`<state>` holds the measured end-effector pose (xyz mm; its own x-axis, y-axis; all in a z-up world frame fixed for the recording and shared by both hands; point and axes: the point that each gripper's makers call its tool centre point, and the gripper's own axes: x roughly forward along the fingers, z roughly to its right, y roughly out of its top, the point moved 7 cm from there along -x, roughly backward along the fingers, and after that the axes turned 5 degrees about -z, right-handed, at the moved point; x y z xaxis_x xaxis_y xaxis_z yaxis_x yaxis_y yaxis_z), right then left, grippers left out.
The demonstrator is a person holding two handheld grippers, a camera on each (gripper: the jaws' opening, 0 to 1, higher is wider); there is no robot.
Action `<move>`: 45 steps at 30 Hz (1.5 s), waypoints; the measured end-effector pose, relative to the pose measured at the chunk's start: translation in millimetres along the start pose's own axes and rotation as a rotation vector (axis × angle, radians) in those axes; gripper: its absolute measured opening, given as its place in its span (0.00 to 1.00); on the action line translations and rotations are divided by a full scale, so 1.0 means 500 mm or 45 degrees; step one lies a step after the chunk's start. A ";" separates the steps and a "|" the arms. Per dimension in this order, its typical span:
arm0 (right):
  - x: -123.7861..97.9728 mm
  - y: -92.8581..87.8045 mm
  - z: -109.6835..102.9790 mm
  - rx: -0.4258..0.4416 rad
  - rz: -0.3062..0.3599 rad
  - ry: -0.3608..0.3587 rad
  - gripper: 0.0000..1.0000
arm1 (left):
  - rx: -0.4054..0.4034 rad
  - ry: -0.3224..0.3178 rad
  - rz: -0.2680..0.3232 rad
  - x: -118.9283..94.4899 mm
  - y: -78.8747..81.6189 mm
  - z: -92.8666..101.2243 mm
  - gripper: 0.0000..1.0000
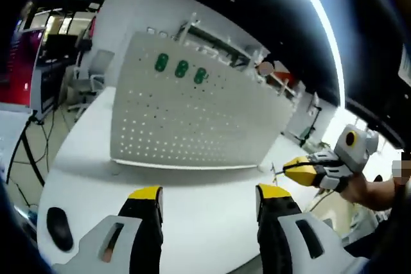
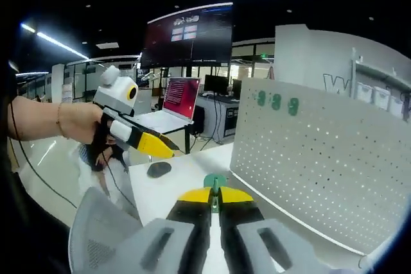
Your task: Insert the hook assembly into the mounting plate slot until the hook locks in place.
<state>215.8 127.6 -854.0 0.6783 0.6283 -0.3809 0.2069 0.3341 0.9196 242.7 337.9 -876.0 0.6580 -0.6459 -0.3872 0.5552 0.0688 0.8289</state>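
Approach phase was in hand: the hook assembly (image 2: 214,183), a green piece, was pinched between the closed jaws of the right tool (image 2: 215,198), and had not yet reached the mounting plate (image 2: 321,158), the white perforated panel standing upright on the tabletop (image 1: 212,203).

In the left gripper view, from the left: a black mouse (image 1: 59,228) lay near the tabletop edge; the left tool (image 1: 209,200) stood with its jaws wide apart and nothing between them; the panel stood beyond, with three green hooks (image 1: 181,67) already seated along its top. The right tool (image 1: 302,170) came in at the far right, near the panel's end.

The next move probably called for bringing the hook to a free slot and pressing until it locked. Nothing lay in the path; the other tool stood well apart.
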 end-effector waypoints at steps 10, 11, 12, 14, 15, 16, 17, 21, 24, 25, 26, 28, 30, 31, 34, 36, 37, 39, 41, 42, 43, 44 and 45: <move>-0.023 0.011 0.018 -0.002 0.022 -0.062 0.00 | 0.008 0.024 0.034 -0.018 0.006 -0.016 0.61; -0.023 0.014 0.021 0.001 0.024 -0.059 0.00 | 0.000 0.033 0.043 -0.023 0.009 -0.020 0.62; -0.023 0.020 0.025 -0.003 0.038 -0.058 0.00 | -0.003 0.038 0.045 -0.025 0.011 -0.023 0.62; -0.019 0.026 0.031 -0.024 0.053 -0.059 0.00 | 0.010 0.047 0.053 -0.030 0.016 -0.024 0.63; -0.017 0.026 0.034 -0.027 0.060 -0.062 0.00 | 0.024 0.050 0.057 -0.032 0.019 -0.025 0.64; -0.013 0.028 0.037 -0.025 0.071 -0.065 0.00 | 0.029 0.053 0.057 -0.034 0.019 -0.026 0.65; -0.009 0.027 0.039 -0.019 0.068 -0.064 0.00 | 0.035 0.059 0.061 -0.036 0.020 -0.029 0.65; 0.002 0.025 0.036 0.024 0.072 -0.039 0.00 | 0.007 0.099 0.073 -0.051 0.018 -0.041 0.66; 0.009 0.023 0.033 0.022 0.066 -0.016 0.00 | 0.013 0.121 0.067 -0.063 0.027 -0.048 0.66; 0.010 0.023 0.032 0.023 0.075 -0.015 0.00 | 0.021 0.129 0.064 -0.065 0.030 -0.050 0.66; 0.010 0.024 0.031 0.025 0.081 -0.015 0.00 | 0.028 0.139 0.061 -0.068 0.033 -0.053 0.67; 0.011 0.031 0.028 0.036 0.094 -0.007 0.00 | 0.039 0.149 0.074 -0.072 0.044 -0.055 0.68; 0.009 0.042 0.024 0.021 0.105 -0.020 0.00 | 0.041 0.147 0.092 -0.075 0.051 -0.055 0.68; 0.008 0.045 0.024 0.013 0.109 -0.027 0.00 | 0.040 0.147 0.097 -0.075 0.052 -0.054 0.68; 0.007 0.051 0.029 -0.004 0.121 -0.053 0.00 | 0.053 0.125 0.105 -0.071 0.055 -0.047 0.69; 0.007 0.049 0.032 0.004 0.119 -0.064 0.00 | 0.070 0.121 0.098 -0.068 0.053 -0.042 0.70; 0.007 0.049 0.034 0.010 0.119 -0.071 0.00 | 0.075 0.120 0.098 -0.067 0.051 -0.040 0.71; 0.005 0.046 0.038 0.030 0.129 -0.093 0.00 | 0.081 0.113 0.098 -0.060 0.045 -0.036 0.73; 0.004 0.042 0.044 0.049 0.134 -0.128 0.00 | 0.070 0.090 0.082 -0.046 0.036 -0.032 0.74; 0.003 0.041 0.046 0.060 0.138 -0.137 0.00 | 0.067 0.080 0.064 -0.037 0.032 -0.030 0.75; 0.001 0.040 0.048 0.066 0.141 -0.146 0.00 | 0.074 0.073 0.056 -0.032 0.030 -0.028 0.76; 0.000 0.039 0.050 0.071 0.141 -0.155 0.00 | 0.083 0.069 0.048 -0.027 0.029 -0.026 0.76; -0.002 0.036 0.052 0.079 0.138 -0.164 0.00 | 0.085 0.067 0.045 -0.025 0.029 -0.025 0.77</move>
<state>237.4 114.8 -834.3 0.7827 0.5621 -0.2674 0.1679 0.2231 0.9602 248.9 356.3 -864.2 0.7034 -0.6028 -0.3766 0.4972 0.0386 0.8668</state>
